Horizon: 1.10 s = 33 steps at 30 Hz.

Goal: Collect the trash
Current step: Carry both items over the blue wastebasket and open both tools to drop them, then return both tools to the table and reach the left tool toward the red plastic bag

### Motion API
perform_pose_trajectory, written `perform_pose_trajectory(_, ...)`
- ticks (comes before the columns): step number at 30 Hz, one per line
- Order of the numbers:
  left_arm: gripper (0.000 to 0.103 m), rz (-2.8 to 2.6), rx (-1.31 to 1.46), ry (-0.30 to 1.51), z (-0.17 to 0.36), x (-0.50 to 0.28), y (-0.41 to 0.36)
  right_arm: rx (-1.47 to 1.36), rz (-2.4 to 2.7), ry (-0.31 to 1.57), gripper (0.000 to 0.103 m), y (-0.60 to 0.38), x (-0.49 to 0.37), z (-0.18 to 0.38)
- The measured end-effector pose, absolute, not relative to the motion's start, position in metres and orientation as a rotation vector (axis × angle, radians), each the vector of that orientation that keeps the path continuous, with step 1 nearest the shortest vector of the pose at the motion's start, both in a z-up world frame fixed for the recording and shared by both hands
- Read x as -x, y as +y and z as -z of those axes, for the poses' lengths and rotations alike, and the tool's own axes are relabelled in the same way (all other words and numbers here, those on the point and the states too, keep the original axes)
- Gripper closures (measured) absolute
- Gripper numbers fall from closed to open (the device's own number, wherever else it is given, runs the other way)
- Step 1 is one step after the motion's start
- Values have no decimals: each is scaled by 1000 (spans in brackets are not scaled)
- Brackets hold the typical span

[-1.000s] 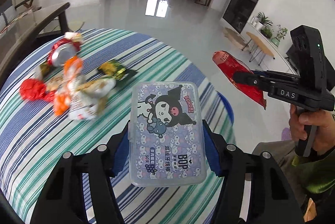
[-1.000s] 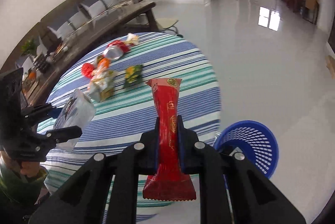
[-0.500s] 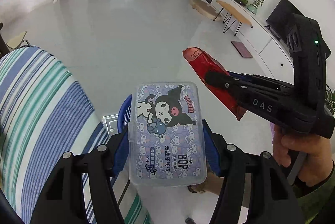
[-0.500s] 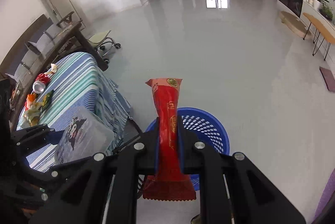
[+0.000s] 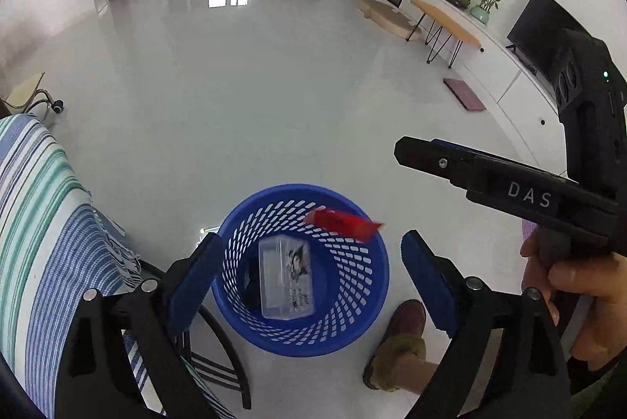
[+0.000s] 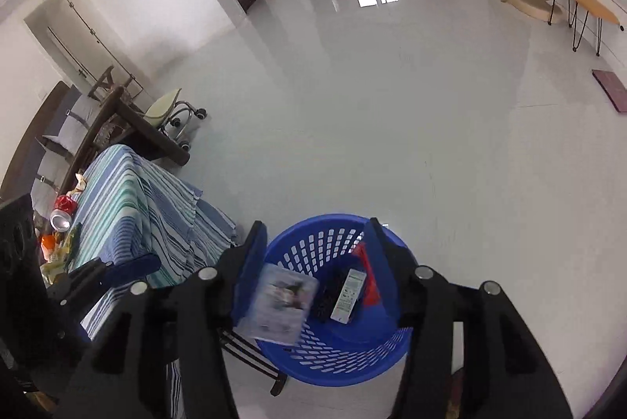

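A blue mesh basket (image 5: 354, 317) stands on the floor below both grippers; it also shows in the right wrist view (image 6: 313, 242). My left gripper (image 5: 309, 278) is open and empty above it. The clear plastic box with a cartoon print (image 5: 286, 278) is inside the basket, blurred in the right wrist view (image 6: 276, 303). The red wrapper (image 5: 341, 223) is in the air at the basket's rim; it also shows in the right wrist view (image 6: 368, 280). My right gripper (image 6: 319, 274) is open and empty over the basket.
The striped-cloth table (image 6: 125, 207) stands left of the basket with a red can (image 6: 62, 211) and several wrappers (image 6: 55, 250) on it. My foot in a brown slipper (image 5: 395, 340) is right beside the basket. A white packet (image 6: 347, 295) lies in the basket.
Both grippers swung from the table to above the basket and opened. The plastic box and the red wrapper left the jaws and dropped toward the basket.
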<state>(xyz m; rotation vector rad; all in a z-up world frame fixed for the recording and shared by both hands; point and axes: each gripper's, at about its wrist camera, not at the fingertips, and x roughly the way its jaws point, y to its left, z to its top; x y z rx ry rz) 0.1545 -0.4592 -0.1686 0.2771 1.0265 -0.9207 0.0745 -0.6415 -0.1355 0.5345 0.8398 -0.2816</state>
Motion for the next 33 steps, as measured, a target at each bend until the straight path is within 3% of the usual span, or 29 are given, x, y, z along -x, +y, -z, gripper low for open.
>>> perform_pose_trajectory(3, 9, 917, -238, 965, 144, -147, -441, -506, 310, 780, 29, -638, -62, 118)
perform_pose_trajectory(5, 5, 909, -219, 921, 125, -137, -419, -469, 353, 748, 12, -627, -58, 107)
perform_pose_trajectory(8, 5, 883, -217, 876, 106, -121, -374, -373, 394, 713, 6, -598, -56, 97)
perform_pose_trajectory(23, 5, 394, -248, 969, 145, -103, -91, 51, -108, 831, 6, -310, -71, 120)
perform_pose_trajectory(33, 5, 206, -160, 971, 150, -155, 22, 121, -177, 936, 6, -222, -120, 137)
